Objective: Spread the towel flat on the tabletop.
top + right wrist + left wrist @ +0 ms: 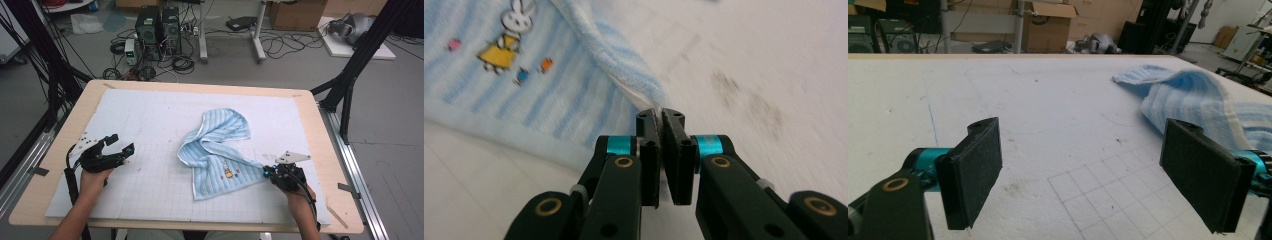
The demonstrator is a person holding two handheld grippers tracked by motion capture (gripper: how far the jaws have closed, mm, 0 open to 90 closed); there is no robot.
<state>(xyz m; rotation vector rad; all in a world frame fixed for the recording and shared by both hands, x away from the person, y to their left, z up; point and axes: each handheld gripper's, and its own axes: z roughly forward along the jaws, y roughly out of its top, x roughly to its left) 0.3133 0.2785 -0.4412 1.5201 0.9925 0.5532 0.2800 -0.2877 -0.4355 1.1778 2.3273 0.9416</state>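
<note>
Right gripper [659, 117] pinched tight on a corner of the crumpled blue towel [216, 150] mid-counter [65, 150], left gripper [120, 144] wide open and empty nearby, so probably mid-unfold, next up dragging that corner outward to flatten.

A light wooden counter [320, 125] topped with a white gridded foam mat [150, 120] stands on a grey concrete floor [300, 65]. Beyond the counter's far edge sit two black computer towers [159, 27] amid tangled black cables [182, 64], beside white metal desk legs [259, 35]. Brown cardboard boxes [295, 14] stand further back. Black metal frame struts [357, 60] rise at the counter's right.
</note>
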